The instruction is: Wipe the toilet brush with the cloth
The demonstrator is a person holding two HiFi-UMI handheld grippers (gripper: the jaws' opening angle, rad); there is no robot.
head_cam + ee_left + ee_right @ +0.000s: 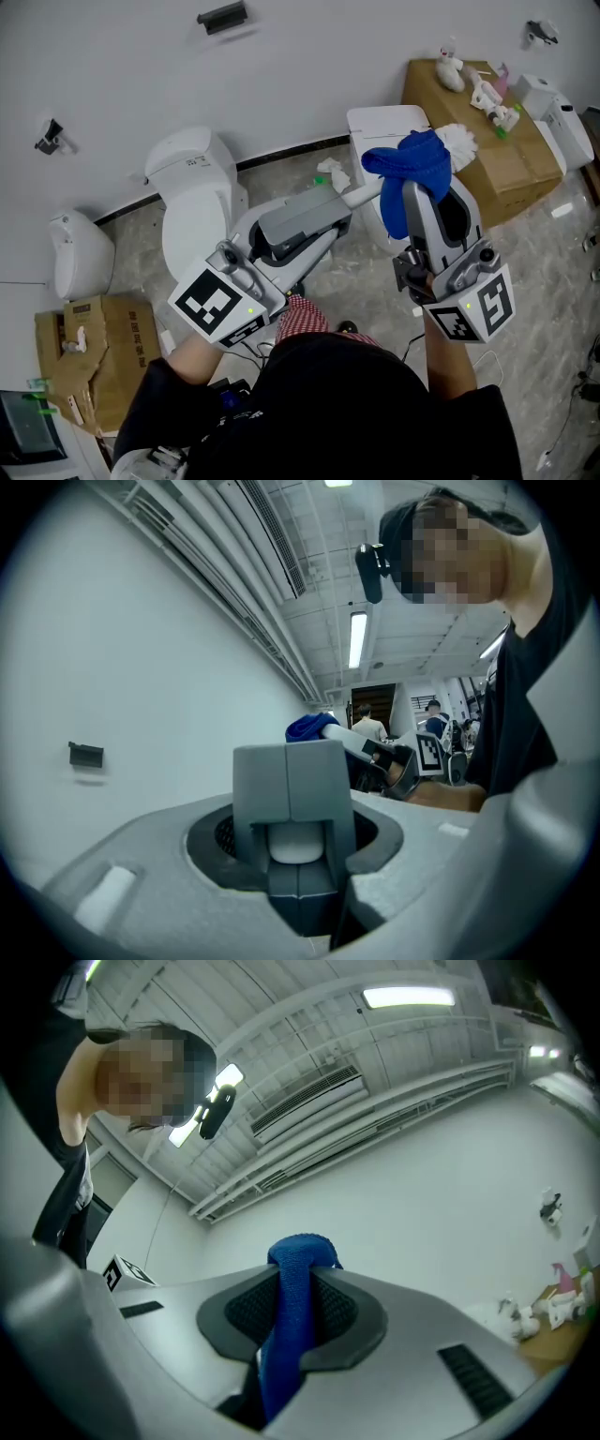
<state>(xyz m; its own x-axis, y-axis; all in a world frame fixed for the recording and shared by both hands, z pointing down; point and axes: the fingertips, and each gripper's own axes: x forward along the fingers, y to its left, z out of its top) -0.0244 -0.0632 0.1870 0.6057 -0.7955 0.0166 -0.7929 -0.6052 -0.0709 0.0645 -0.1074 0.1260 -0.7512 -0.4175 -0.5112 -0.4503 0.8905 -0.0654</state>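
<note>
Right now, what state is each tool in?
Left tool: closed on the handle of the white plastic toilet brush.
Right tool: closed on the blue fabric cloth.

**Colours: blue on white, grey tooling**

In the right gripper, the cloth is solid blue. Past its tip, the toilet brush is white. Left gripper is grey like the right; marker cubes are black-and-white squares. Beyond the left gripper, the toilet is white. Beyond the right, the cardboard box is brown.
</note>
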